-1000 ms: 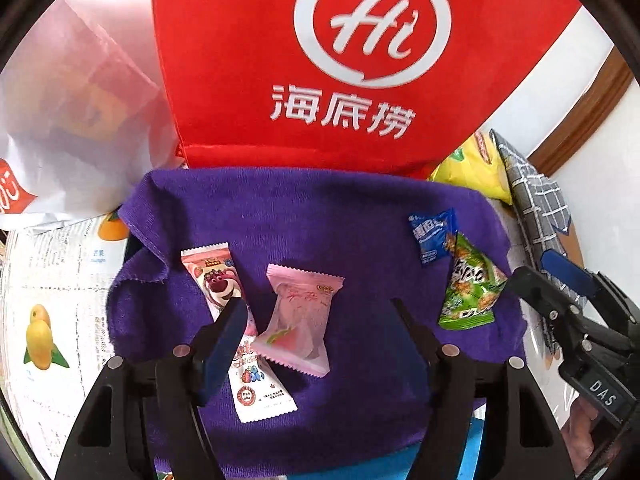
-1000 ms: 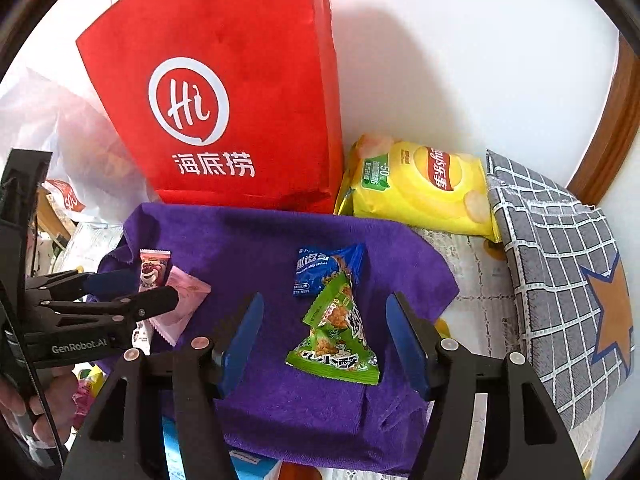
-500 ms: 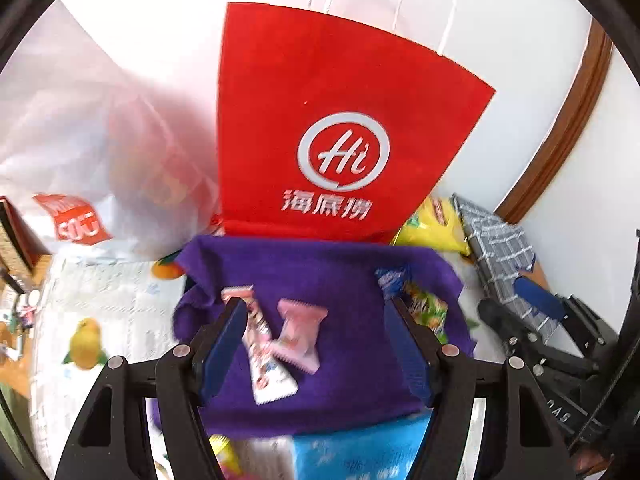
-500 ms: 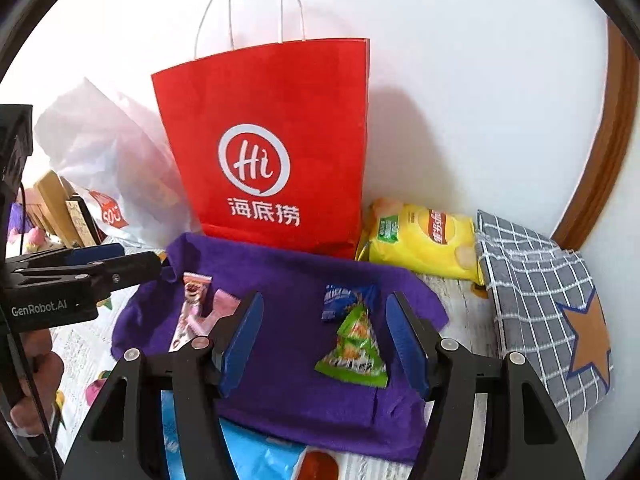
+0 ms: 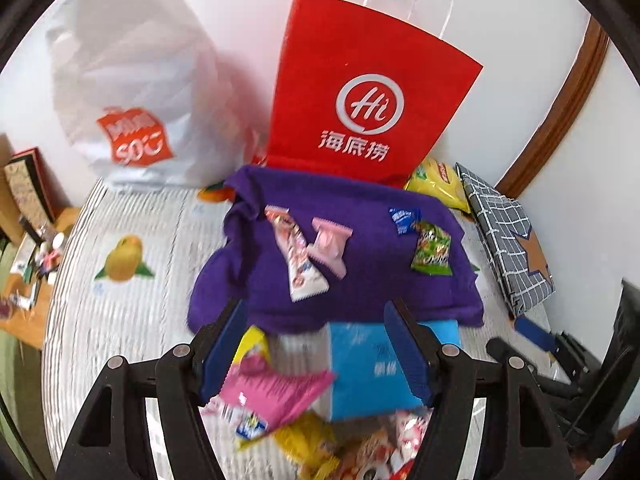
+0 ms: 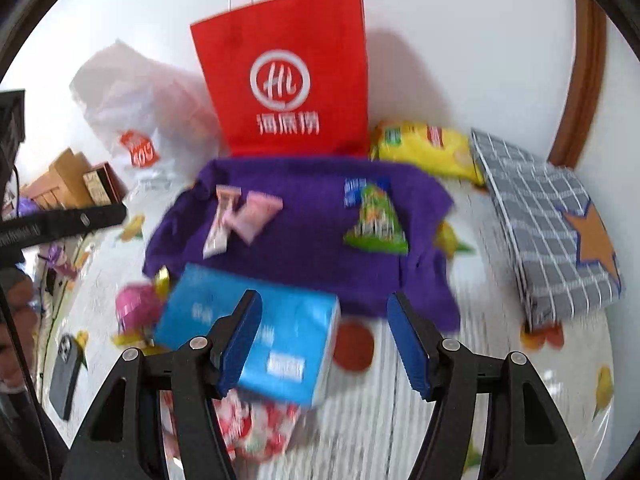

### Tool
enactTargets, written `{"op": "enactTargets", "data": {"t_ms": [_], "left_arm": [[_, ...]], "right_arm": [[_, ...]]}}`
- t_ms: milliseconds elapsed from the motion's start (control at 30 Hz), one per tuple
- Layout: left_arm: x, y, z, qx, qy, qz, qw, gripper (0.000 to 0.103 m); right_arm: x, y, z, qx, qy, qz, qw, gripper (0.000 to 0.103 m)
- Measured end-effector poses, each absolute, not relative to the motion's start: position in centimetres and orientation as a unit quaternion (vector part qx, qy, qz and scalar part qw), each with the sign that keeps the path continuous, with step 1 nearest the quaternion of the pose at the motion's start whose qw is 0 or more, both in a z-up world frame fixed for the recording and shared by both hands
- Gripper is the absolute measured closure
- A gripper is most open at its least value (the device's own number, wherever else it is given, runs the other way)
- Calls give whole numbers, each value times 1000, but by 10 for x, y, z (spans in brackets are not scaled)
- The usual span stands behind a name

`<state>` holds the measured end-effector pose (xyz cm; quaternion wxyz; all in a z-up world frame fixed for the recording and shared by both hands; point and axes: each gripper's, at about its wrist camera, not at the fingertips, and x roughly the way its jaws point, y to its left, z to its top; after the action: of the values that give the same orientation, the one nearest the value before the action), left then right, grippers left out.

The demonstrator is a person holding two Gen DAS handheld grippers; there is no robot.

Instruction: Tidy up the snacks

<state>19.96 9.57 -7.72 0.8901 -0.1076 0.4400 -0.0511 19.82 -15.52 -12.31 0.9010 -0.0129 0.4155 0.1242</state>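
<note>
On the purple towel (image 5: 360, 264), the strawberry-bear bar (image 5: 298, 258) touches the pink-wrapped cake (image 5: 328, 246); further right, a blue packet (image 5: 404, 220) meets the green pea-snack pouch (image 5: 432, 248). The left claw (image 5: 320, 344) and right claw (image 6: 325, 338) both gape, empty, above a blue tissue pack (image 6: 256, 332).

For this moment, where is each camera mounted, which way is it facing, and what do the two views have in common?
Left wrist: on the left gripper, looking down and forward at the purple cloth; own open fingers show, right gripper at the right edge.
Right wrist: on the right gripper, same facing toward the purple cloth; own open fingers show, left gripper and a hand at the left edge.
Shared: red bag, blue pack, snacks on the cloth.
</note>
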Motion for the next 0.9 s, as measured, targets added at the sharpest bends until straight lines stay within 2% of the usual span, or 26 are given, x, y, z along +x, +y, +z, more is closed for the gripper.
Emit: {"op": "enactTargets", "data": {"t_ms": [433, 833, 900], "left_arm": [[150, 101, -103, -104, 454, -51, 884, 34], [120, 115, -122, -101, 462, -39, 880, 34], [117, 118, -126, -104, 466, -36, 878, 34]], "right_arm": [[157, -145, -187, 16, 487, 141, 862, 34], [162, -111, -217, -8, 496, 153, 855, 31], [160, -110, -216, -12, 484, 154, 861, 34]]}}
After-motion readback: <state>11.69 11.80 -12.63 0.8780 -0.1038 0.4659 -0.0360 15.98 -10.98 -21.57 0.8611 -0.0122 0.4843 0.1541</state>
